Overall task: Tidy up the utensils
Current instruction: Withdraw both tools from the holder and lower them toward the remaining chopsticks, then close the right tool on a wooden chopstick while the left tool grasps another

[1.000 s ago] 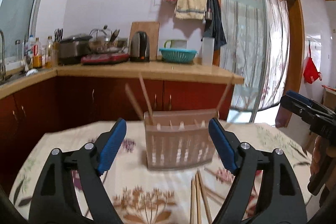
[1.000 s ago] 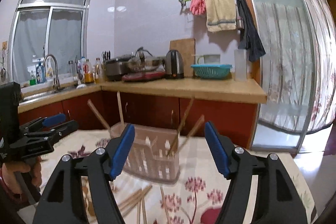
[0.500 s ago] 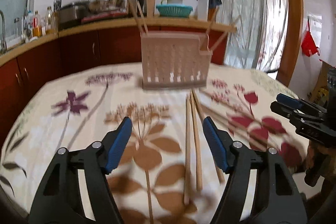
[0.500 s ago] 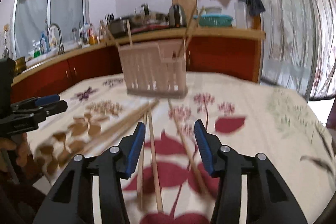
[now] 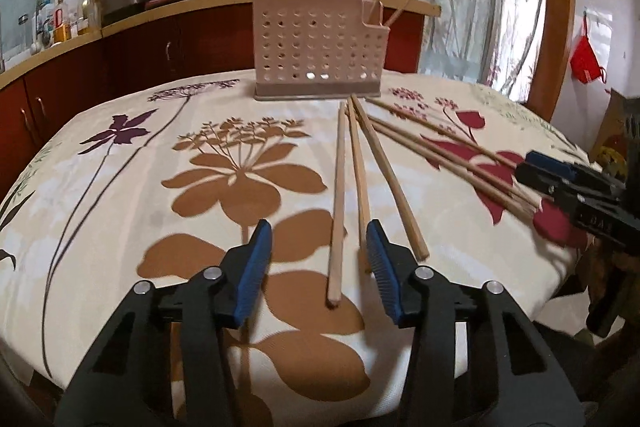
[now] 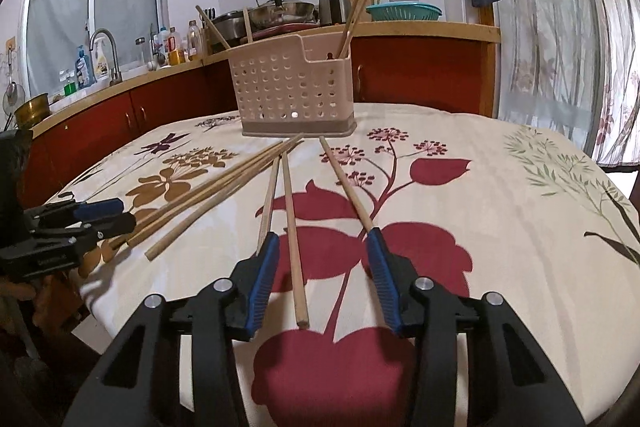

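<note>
While both jaws have just been narrowing, left gripper (image 5: 319, 243) and right gripper (image 6: 322, 251) each straddle a chopstick (image 5: 337, 211) ungripped, pads clear

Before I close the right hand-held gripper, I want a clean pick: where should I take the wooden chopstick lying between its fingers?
Grip the long wooden chopstick near its thick near end, coming from above along its length with the right hand-held gripper. It lies flat on the floral tablecloth, apart from its neighbours there, pointing toward the pink perforated utensil holder, so the blue pads close across its width.
</note>
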`<state>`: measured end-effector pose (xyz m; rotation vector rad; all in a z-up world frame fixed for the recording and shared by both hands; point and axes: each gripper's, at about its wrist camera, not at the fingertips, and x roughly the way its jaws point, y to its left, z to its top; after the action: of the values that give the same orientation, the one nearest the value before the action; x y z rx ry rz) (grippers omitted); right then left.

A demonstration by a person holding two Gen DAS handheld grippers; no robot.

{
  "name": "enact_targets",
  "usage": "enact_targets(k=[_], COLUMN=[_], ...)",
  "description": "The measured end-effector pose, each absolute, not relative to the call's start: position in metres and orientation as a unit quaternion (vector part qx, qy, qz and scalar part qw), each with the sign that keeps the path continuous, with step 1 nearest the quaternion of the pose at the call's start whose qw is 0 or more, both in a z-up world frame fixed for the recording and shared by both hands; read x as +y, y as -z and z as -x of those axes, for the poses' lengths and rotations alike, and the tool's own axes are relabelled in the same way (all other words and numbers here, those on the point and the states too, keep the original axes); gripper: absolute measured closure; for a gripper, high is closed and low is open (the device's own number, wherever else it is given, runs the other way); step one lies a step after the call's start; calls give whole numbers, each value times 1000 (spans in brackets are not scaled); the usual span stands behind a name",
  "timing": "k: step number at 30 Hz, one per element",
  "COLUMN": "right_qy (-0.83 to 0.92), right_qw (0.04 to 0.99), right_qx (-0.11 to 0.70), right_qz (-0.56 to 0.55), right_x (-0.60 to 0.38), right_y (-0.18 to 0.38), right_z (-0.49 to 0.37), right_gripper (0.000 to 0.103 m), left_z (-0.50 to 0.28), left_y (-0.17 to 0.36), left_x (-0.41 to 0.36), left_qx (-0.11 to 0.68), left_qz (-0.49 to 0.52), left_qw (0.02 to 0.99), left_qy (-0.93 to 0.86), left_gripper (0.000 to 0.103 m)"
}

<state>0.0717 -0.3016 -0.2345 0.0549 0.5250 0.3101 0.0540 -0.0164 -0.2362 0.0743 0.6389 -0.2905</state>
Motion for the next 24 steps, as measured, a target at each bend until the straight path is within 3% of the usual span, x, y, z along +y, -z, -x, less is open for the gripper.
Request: enact_targets(k=[16,24], right_qy=[-155,-157], right_qw=[952,951], right_qx=[262,264], right_qz=[-32,-31], right_x=[-299,-297], right_y=[237,238], right_z=[-70,-70], right_gripper=[59,59], left_z=[-52,-53], left_y=[241,246], left_x=[-11,-8], left_qx=[301,304], left_qz=[-30,-35], left_qw=[943,943], left_qy=[142,134], left_gripper=[63,75])
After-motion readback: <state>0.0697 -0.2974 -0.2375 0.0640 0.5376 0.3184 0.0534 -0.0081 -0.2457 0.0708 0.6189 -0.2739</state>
